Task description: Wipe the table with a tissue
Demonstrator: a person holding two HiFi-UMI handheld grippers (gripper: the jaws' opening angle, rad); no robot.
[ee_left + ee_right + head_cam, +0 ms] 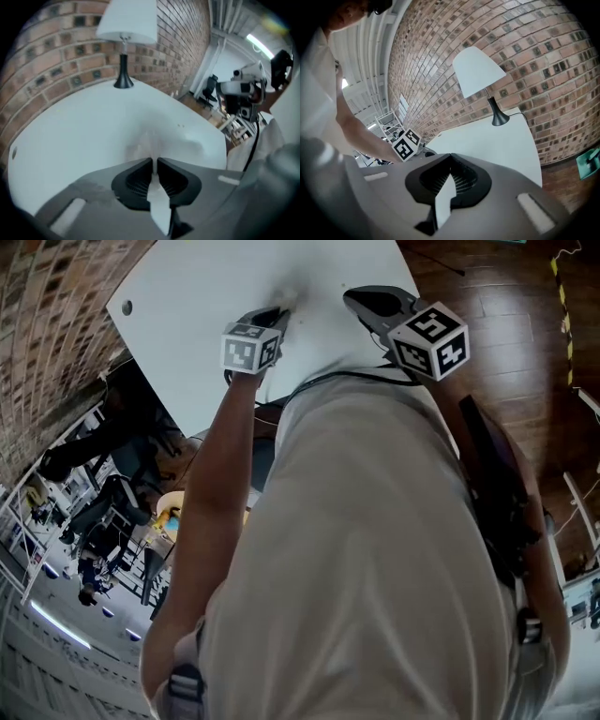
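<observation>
Left gripper [154, 161] pinches a thin white paper tissue [149, 140] against the white tabletop [70, 136], away from its edges; right gripper [451, 157] fingers pressed together, empty.

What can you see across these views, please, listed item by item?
table: one, white, beside the brick wall.
lamp: one, white shade, black stand, on the table by the wall.
tissue: one, white, on the table, held by the left gripper.
brick wall: one, reddish brown, behind the table.
floor: one, dark wood, beside the table.
left gripper: one, grey and black, jaws shut on the tissue.
right gripper: one, grey and black, jaws together, empty, over the table.
</observation>
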